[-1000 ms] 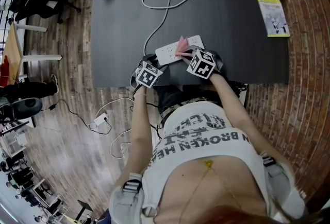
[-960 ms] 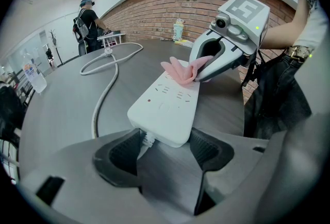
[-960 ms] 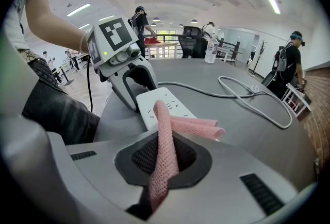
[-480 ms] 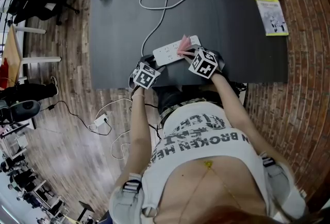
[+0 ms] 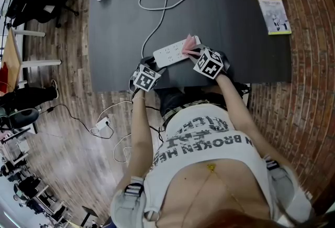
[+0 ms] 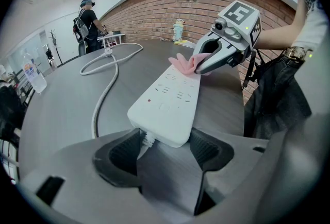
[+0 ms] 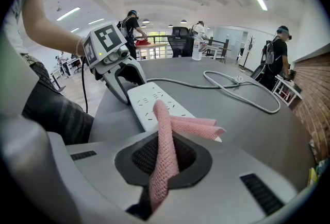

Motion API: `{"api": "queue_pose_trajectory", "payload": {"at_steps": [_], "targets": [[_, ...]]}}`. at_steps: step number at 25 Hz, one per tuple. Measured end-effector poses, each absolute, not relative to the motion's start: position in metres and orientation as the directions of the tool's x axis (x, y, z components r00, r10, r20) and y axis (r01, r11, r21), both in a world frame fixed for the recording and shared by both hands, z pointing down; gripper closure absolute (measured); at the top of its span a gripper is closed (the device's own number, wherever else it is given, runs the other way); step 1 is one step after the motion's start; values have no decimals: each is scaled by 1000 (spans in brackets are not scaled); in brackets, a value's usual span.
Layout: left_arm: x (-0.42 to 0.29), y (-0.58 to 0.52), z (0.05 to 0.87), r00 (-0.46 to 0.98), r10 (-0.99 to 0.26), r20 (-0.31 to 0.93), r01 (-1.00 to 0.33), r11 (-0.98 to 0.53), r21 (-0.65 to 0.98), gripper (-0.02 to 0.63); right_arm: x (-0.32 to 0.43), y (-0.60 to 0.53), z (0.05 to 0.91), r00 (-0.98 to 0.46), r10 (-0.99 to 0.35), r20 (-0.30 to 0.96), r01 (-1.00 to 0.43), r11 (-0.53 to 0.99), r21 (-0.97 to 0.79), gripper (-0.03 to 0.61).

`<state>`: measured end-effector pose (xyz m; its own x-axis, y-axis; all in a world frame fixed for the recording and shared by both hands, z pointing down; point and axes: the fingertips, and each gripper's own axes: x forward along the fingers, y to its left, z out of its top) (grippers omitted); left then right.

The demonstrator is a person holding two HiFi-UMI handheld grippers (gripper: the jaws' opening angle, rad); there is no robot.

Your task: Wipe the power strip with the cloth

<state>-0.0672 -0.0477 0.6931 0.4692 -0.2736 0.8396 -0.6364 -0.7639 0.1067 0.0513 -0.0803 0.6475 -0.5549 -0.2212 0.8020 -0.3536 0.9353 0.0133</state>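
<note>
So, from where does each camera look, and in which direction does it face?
Head view: on the person's head, facing steeply down at the table; torso, both forearms, left gripper and right gripper show.
Left gripper view: rides the left gripper, faces along the power strip held in its jaws; the person's right forearm shows.
Right gripper view: rides the right gripper, faces over the cloth in its jaws; the left forearm shows.
Shared: the gripper views face each other along the power strip; each shows the other gripper.
</note>
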Motion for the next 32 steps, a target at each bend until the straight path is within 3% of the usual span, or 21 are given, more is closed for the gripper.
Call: {"api": "queue_pose_trajectory", "payload": {"at_steps": [32], "targets": [[-68, -46, 688, 451, -276, 849, -646, -757, 97, 330, 102, -94, 650, -491, -284, 823, -498, 867, 2, 561]]}}
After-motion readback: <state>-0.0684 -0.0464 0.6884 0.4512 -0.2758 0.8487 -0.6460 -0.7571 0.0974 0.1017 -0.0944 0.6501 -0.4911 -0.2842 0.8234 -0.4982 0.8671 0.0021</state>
